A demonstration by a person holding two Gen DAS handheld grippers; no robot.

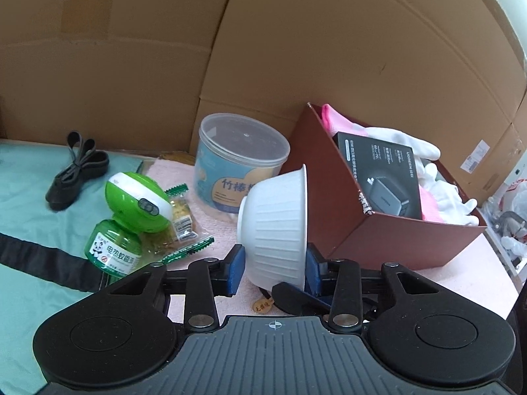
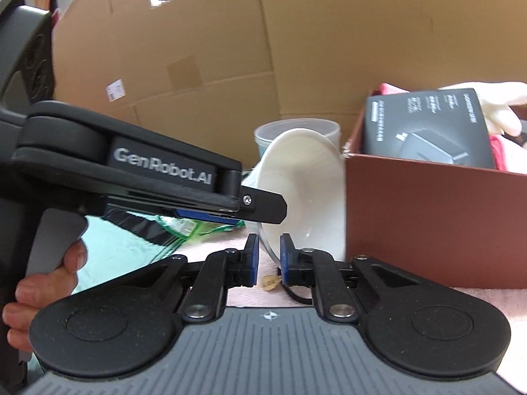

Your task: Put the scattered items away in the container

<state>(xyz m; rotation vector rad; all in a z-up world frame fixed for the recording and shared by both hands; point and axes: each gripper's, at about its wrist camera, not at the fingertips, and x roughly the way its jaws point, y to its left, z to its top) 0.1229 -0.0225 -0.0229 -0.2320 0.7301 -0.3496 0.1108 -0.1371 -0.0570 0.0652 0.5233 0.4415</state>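
Left wrist view: the left gripper is clamped across the white bowl, one blue pad on the ribbed outer wall near the foot and the other at the rim side. The bowl is tipped on its side, its mouth facing the brown box, and appears to touch or nearly touch the box's near wall. The box already holds a dark charger carton and white gloves.

Right wrist view: the right gripper has its jaws nearly together across the bowl's lower rim. Actual pad contact cannot be confirmed, although the wall sits between the pads.

Hazards, judged from this position:
- Glazed ceramic is smooth. The bowl may slip or rotate if either grip loosens before the other is secure.
- The rim stands below the box's top edge. Forward travel without lift would strike the wall and push the box along the pink towel.
- The carton and gloves fill much of the box. The bowl may land unevenly and roll out.

Items left outside: green bottle, plastic tub, snack packet, black strap.
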